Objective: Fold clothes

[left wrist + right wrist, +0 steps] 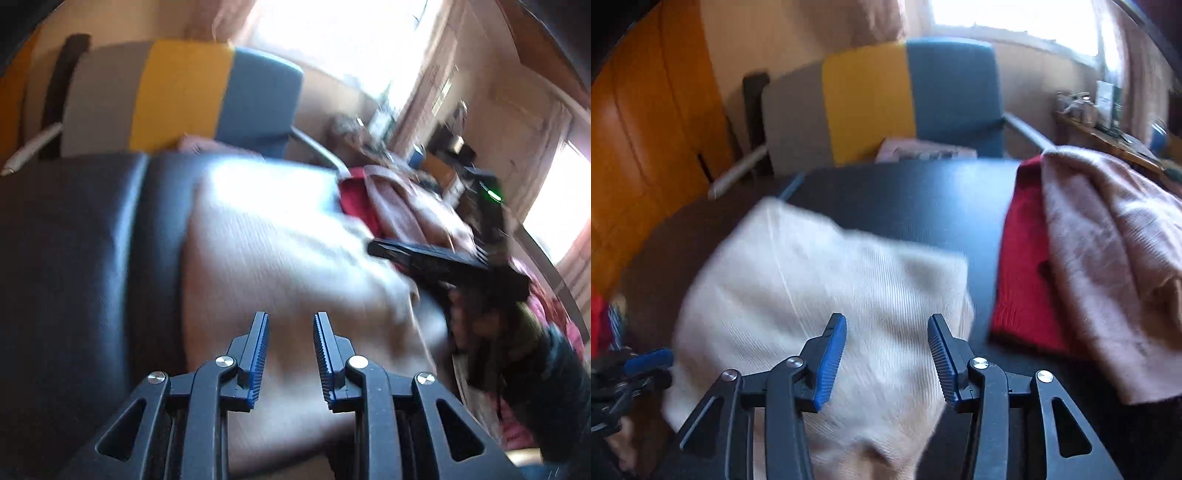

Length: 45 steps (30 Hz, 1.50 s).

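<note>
A cream ribbed garment (280, 243) lies on the black table (74, 240), blurred by motion. My left gripper (290, 321) is open and empty just above its near part. In the right wrist view the same cream garment (820, 288) lies folded in a block, and my right gripper (886, 321) is open and empty above its near right edge. The right gripper (424, 254) also shows in the left wrist view at the garment's right side. The left gripper's blue fingertips (650, 358) show at the left edge of the right wrist view.
A red garment (1023, 258) and a dusty pink one (1108, 236) lie piled at the table's right side. A chair with grey, yellow and blue panels (908, 99) stands behind the black table (923, 195). An orange cabinet (646, 147) is at the left.
</note>
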Available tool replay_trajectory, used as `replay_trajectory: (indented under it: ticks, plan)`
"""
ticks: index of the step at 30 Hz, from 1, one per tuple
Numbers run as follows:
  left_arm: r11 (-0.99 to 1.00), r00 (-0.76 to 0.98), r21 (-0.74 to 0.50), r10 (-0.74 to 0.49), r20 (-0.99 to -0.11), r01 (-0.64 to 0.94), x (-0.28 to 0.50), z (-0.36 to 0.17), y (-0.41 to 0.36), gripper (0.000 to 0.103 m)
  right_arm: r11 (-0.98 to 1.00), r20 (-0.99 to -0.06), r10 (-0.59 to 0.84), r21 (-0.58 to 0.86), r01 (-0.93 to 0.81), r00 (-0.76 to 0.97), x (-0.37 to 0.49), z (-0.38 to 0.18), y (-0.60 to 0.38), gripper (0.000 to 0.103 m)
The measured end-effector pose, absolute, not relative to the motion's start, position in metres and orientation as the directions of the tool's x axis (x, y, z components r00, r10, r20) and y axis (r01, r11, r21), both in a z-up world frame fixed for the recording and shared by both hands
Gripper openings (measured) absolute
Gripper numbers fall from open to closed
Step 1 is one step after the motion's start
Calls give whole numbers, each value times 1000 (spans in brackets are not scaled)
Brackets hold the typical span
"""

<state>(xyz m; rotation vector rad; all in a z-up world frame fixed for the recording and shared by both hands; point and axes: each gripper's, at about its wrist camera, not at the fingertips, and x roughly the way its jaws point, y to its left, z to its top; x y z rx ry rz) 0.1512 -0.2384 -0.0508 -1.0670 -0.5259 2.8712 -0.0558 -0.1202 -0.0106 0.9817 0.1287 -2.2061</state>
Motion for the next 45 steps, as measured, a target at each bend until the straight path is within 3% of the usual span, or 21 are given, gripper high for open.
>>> replay_trajectory:
  ticks: [3, 6, 11, 21, 33, 41, 45]
  plan:
    - [-948, -779, -287, 77, -622, 135, 122, -41, -242, 28, -747, -641, -613, 283, 601, -461, -57, 3, -133, 64]
    - [-953, -772, -248, 23, -635, 176, 110, -40, -243, 28, -767, -636, -617, 352, 537, -464, -64, -5, -154, 70]
    - [-961, -744, -175, -43, -667, 213, 92, -75, -228, 28, -850, -691, -513, 324, 416, -510, -79, -59, -164, 67]
    - [-966, -785, -19, -200, -587, 259, 100, -98, -190, 29, -841, -666, -507, 243, 484, -547, -85, -74, -174, 69]
    - [-948, -748, -93, -178, -640, 305, 101, -93, -237, 32, -775, -689, -564, 252, 580, -455, -105, -81, -225, 74]
    - [-940, -728, -66, -213, -652, 335, 142, -85, -245, 32, -694, -659, -651, 315, 647, -377, -73, -80, -228, 78]
    - [-930, -741, -119, -195, -643, 348, 164, -66, -262, 35, -644, -616, -700, 327, 692, -360, -57, -69, -220, 80]
